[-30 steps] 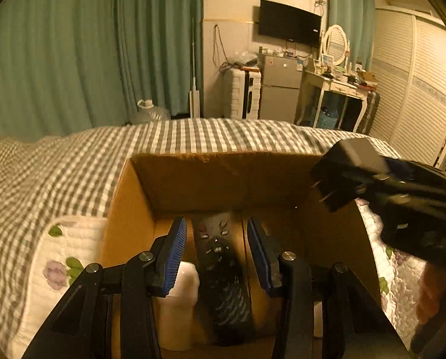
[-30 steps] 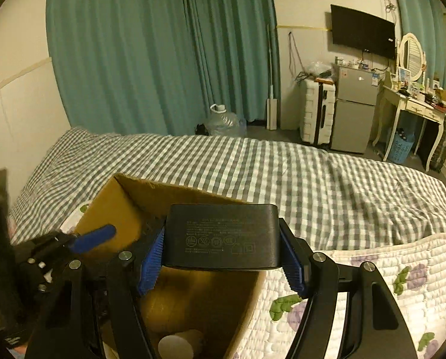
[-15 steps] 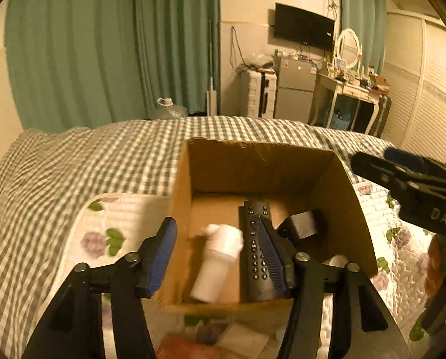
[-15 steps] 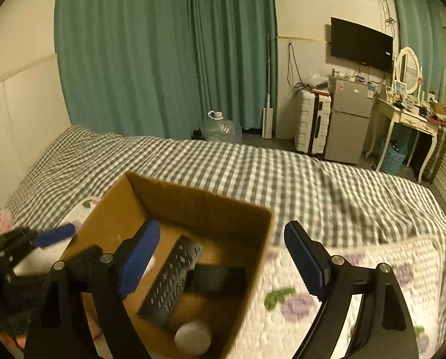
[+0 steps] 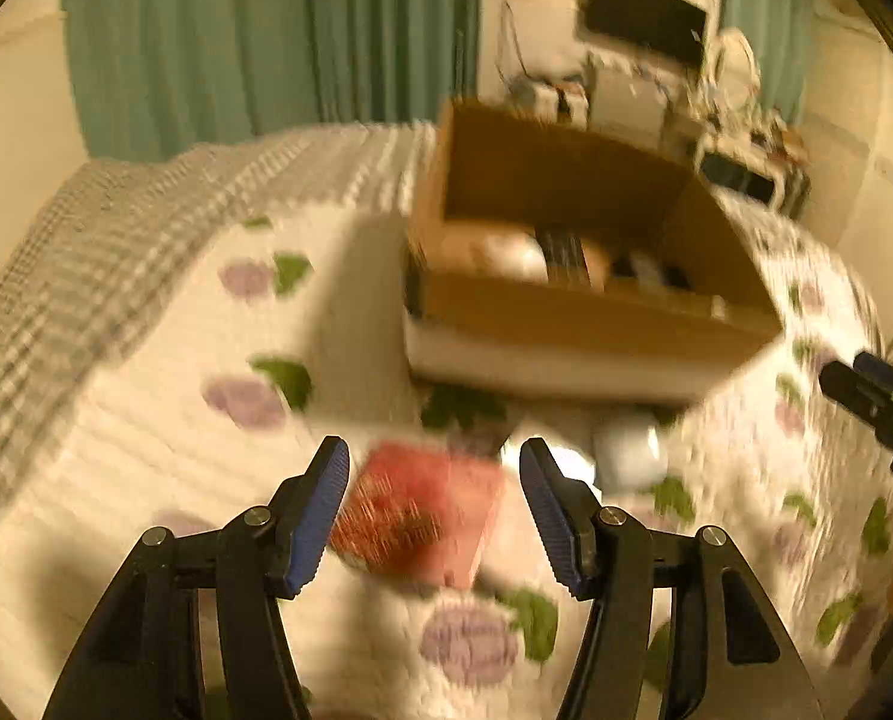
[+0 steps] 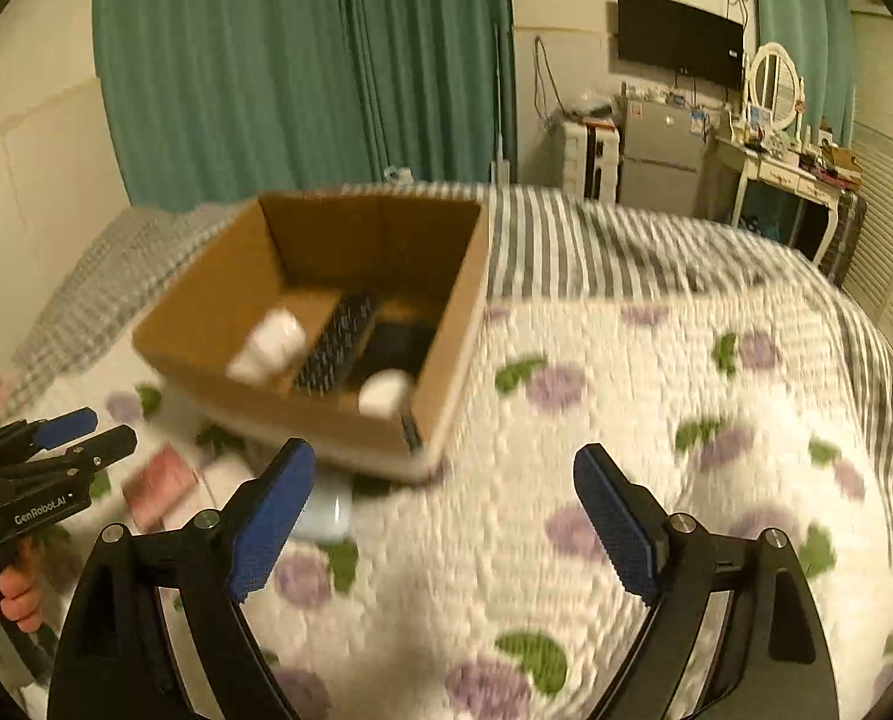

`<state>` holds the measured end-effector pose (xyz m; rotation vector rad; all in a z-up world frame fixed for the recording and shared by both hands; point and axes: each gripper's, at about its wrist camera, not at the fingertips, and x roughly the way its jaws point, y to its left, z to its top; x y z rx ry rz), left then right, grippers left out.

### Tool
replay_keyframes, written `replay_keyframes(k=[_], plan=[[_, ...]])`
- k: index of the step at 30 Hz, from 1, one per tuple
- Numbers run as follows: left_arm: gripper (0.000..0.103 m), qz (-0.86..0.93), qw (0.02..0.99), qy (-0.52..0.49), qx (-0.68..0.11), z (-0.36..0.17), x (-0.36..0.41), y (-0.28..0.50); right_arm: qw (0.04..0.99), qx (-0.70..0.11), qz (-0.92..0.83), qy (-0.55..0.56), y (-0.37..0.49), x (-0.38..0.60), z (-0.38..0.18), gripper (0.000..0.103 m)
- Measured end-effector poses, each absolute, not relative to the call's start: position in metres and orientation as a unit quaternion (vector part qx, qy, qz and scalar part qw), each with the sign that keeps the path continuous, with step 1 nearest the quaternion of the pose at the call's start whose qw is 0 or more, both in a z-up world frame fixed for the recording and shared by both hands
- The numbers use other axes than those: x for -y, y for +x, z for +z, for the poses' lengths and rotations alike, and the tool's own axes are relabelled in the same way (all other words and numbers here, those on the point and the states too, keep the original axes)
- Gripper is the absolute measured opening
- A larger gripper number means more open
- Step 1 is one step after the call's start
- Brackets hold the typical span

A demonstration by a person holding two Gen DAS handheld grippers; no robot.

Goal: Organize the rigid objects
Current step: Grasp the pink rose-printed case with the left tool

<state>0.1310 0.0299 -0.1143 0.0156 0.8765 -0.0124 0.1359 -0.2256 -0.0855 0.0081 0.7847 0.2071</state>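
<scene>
lettering reading "genrobot.ai" shows white on the black body of my left tool (image 6: 65, 438), seen only from the right wrist view — nothing else in either picture is sharp enough to read.

cardboard box (image 6: 338, 420) sits open on the bed, on the white quilt (image 6: 626, 420) with purple and green flower print. inside it lie a white bottle (image 6: 272, 342) on its side, a black remote (image 6: 335, 348) with rows of buttons beside it, a dark block next to that, and a round white cap (image 6: 383, 390) near the front wall. the left wrist view is heavily blurred and shows only the tops of these over the box (image 5: 596, 312) wall.

my left tool (image 5: 434, 510) is spread wide with nothing gripped; a red-pink flat packet (image 5: 422, 516) lies on the quilt (image 5: 146, 420) below the gap between its blue pads, and a pale rounded thing (image 5: 626, 450) lies just in front of the box. from the right wrist the packet (image 6: 158, 480) shows at the left, near the left tool's tips.

my right tool (image 6: 446, 516) is also spread wide and holds nothing, over bare quilt in front of the box; its tip (image 5: 866, 384) pokes in at the right edge of the left view.
</scene>
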Motion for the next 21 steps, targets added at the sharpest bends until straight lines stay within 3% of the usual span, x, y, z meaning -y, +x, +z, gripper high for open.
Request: replay_keyframes(k=[6,14,18,21], plan=[[0.062,-0.003,0.888,0.029,-0.458,-0.147,-0.028,0.139,0.908,-0.404,0.114,-0.011,0.132,0.210,-0.107,0.088],[0.063,0.000,0.894,0.038,-0.446,-0.163,-0.031,0.160,0.894,-0.427,0.132,-0.021,0.138,0.199,-0.123,0.088],[0.073,0.006,0.888,0.009,-0.459,-0.171,-0.041,0.179,0.894,-0.428,0.136,-0.014,0.137,0.201,-0.123,0.088],[0.075,0.012,0.883,-0.010,-0.469,-0.175,-0.048,0.184,0.894,-0.427,0.133,-0.014,0.136,0.201,-0.123,0.088]])
